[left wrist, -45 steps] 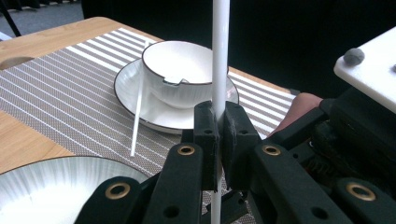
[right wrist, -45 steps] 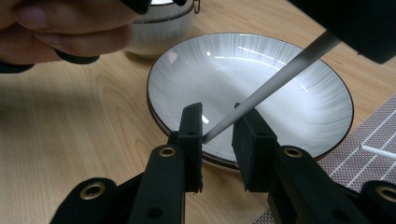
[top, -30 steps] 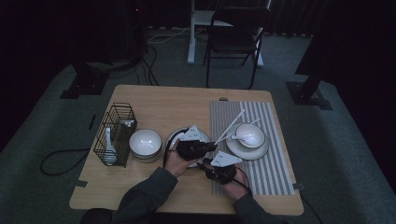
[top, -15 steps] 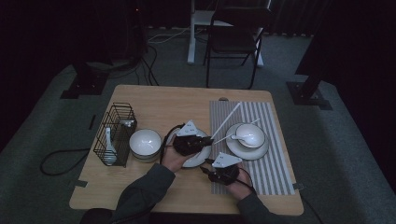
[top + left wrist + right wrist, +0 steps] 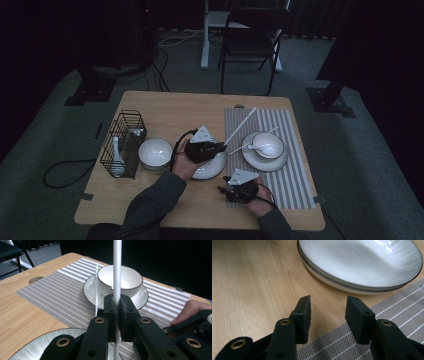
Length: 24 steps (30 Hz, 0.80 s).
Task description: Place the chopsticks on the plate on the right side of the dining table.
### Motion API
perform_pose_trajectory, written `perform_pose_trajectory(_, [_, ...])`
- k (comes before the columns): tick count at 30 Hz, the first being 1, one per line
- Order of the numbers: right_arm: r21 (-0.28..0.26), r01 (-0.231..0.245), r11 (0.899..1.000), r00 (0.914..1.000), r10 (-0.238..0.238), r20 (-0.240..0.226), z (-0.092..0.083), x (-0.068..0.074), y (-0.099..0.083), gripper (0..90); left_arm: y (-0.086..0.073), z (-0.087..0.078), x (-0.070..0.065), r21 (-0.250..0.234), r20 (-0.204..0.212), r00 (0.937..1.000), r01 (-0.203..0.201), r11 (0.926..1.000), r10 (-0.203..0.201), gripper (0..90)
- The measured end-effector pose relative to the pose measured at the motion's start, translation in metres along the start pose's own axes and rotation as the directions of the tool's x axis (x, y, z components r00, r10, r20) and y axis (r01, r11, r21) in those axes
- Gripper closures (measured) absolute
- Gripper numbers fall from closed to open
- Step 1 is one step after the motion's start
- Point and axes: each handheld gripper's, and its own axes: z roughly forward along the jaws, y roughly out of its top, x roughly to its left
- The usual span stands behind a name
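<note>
The left gripper (image 5: 214,150) hangs over a plate (image 5: 212,170) near the table's (image 5: 165,105) front edge, jaws clamped tight on a white chopstick (image 5: 240,126). In the left gripper view the chopstick (image 5: 117,270) runs straight up between the two pads, pinched near its lower end. From above, it slants up and away over the striped mat (image 5: 295,150).

A second chopstick (image 5: 96,287) lies on the mat just beside a saucer (image 5: 142,296), its tip at the rim. The saucer carries a bowl (image 5: 120,277); from above a spoon (image 5: 257,146) rests in it.

The right gripper (image 5: 235,186) sits low near the front edge, at the mat's corner. Its jaws have just been opening and stand partly apart with nothing between them; in the right gripper view wood, the mat's edge and the plate (image 5: 362,262) lie beyond them.

At the left stand another bowl (image 5: 155,152) and a wire rack (image 5: 125,145) holding a spoon.

No writing or label is readable on any item.
</note>
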Motion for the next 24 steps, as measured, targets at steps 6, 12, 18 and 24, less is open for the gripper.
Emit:
perform_pose_trajectory(6, [0.002, -0.01, 1.0, 0.9998, 0.01, -0.016, 0.001, 0.001, -0.004, 54.2, 0.003, 0.003, 0.003, 0.006, 0.001, 1.0, -0.007, 1.0, 0.007, 85.9])
perform_pose_trajectory(12, [0.005, -0.024, 1.0, 0.9991, 0.024, -0.035, 0.005, 0.004, -0.006, 52.9, 0.007, 0.005, 0.006, 0.01, -0.012, 0.9996, -0.026, 0.9996, 0.026, 85.9])
perform_pose_trajectory(18, [0.007, -0.034, 0.999, 0.9986, 0.034, -0.042, 0.007, 0.003, -0.007, 52.3, 0.01, 0.007, 0.009, 0.015, -0.025, 0.9989, -0.038, 0.9991, 0.039, 85.9])
perform_pose_trajectory(24, [0.009, -0.034, 0.999, 0.9985, 0.034, -0.042, 0.008, 0.001, -0.008, 51.7, 0.011, 0.01, 0.011, 0.019, -0.03, 0.9985, -0.044, 0.9988, 0.045, 85.9])
